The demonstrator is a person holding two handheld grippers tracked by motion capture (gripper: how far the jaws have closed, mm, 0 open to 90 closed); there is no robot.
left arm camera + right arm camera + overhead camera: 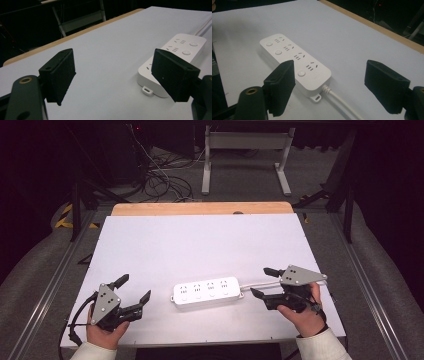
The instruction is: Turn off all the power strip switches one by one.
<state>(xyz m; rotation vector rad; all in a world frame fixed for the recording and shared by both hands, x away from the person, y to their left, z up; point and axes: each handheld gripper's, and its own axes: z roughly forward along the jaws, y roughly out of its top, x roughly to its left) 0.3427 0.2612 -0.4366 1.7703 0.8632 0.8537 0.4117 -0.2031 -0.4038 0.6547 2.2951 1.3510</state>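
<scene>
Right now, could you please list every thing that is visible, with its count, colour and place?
power strip: 1, white, four sockets with four round buttons, flat on the near middle of the table, between the two grippers
power cord: 1, white, runs from the strip's right end toward the right gripper
table: 1, white top with a wooden far edge
frame: 1, light grey, on the floor beyond the table
cables: several, dark and white, on the floor beyond the table
left gripper: 1, black, near left of the table, jaws open, empty
right gripper: 1, black, near right, jaws open, empty
hands: 2, each holding one gripper
</scene>
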